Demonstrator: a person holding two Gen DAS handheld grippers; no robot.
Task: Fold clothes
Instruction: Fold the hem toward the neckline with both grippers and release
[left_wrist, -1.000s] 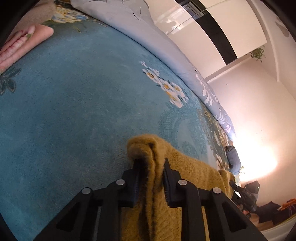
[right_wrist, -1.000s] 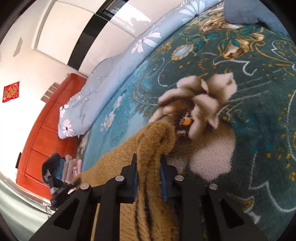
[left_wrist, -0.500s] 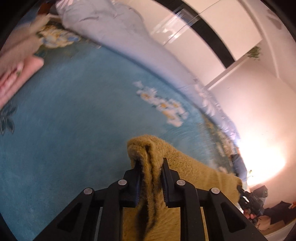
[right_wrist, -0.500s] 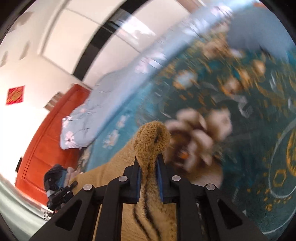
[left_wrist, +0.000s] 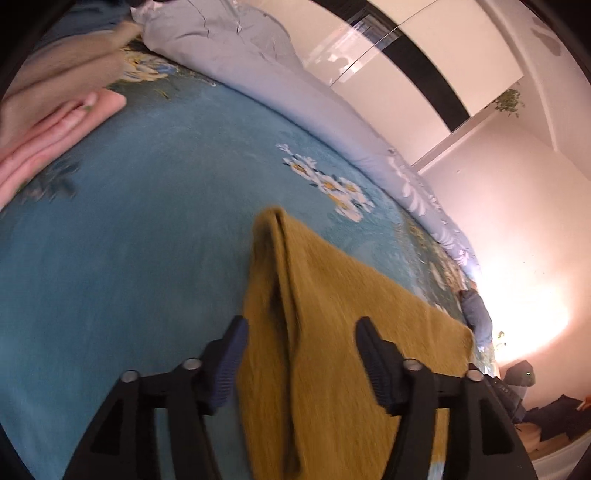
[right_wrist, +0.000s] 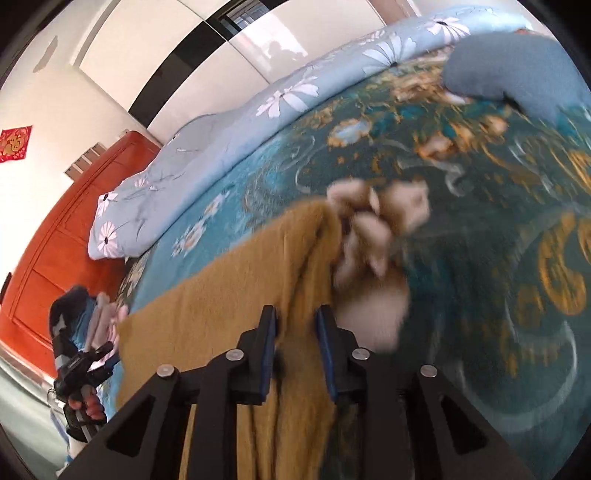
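Both claws have let go of the mustard garment (left_wrist: 332, 332). One second and half a second ago each claw was clamped on a bunched corner of it; now the left claw (left_wrist: 299, 354) stands wide, its pads clear of the cloth on both sides, and the right claw (right_wrist: 295, 332) stands at a narrower gap, with the fabric ridge running between the pads; whether it brushes them I cannot tell (motion blur).

Position of garment: lying on the teal floral blanket (left_wrist: 129, 258) of the bed, well short of the light blue duvet (left_wrist: 295, 92) rolled along the far edge. The edge that was carried now lies across the blanket, a raised crease at each released corner. In the right wrist view the corner nearest the claw sits just beside the beige flower motif (right_wrist: 376, 236) of the blanket.

Other items: pink folded cloth (left_wrist: 55, 129) at the left of the blanket, well apart from the garment; a blue-grey garment (right_wrist: 517, 70) near the duvet at the far right.

Judgement: one fold has been laid down and released. Creases at both corners will likely need smoothing before the next fold.
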